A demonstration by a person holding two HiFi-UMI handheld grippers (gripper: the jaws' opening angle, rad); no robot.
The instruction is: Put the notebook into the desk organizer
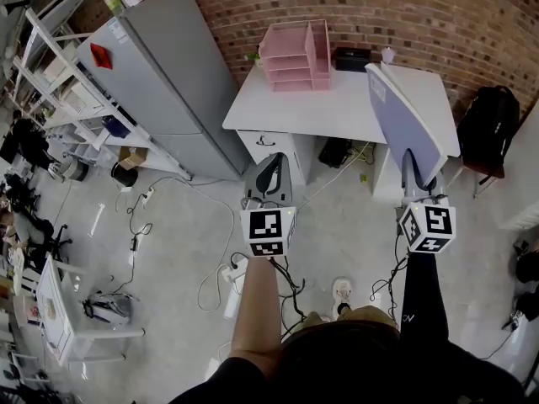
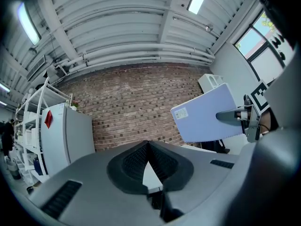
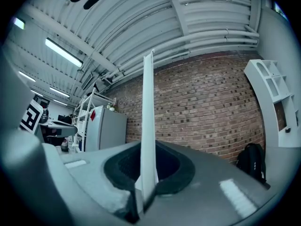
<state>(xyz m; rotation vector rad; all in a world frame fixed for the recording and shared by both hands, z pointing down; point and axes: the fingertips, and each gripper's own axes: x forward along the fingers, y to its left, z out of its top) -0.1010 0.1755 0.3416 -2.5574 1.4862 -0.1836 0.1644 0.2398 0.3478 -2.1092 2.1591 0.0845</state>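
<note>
Notebook [image 1: 406, 124] spot: we've got it up in the air on the near side of the desk [image 1: 337, 112], overlapping the desk's right end in the head view, not in the desk organizer [image 1: 295, 55].
Desk: white and mostly bare. The pink desk organizer sits at the desk's back edge, with a small black box [image 1: 352, 57] just to its right.
Room: a brick wall [image 1: 362, 7] runs behind the desk, a tall grey cabinet [image 1: 173, 82] stands at the desk's left, and a black backpack [image 1: 488, 129] sits off the desk's right.
Floor: grey concrete in front of the desk, with cables [image 1: 210, 268] trailing across it.
Notebook look: thin, with a pale lavender-blue cover. It stands upright on its edge and leans a bit. The left gripper view shows a white label in one corner.
Right gripper [image 3: 147, 171]: pinching the notebook's bottom edge, pads on either face. We see the notebook edge-on there.
Left gripper [image 2: 148, 145]: jaw tips pressed together with nothing between them, held in front of the desk and well left of the notebook.
</note>
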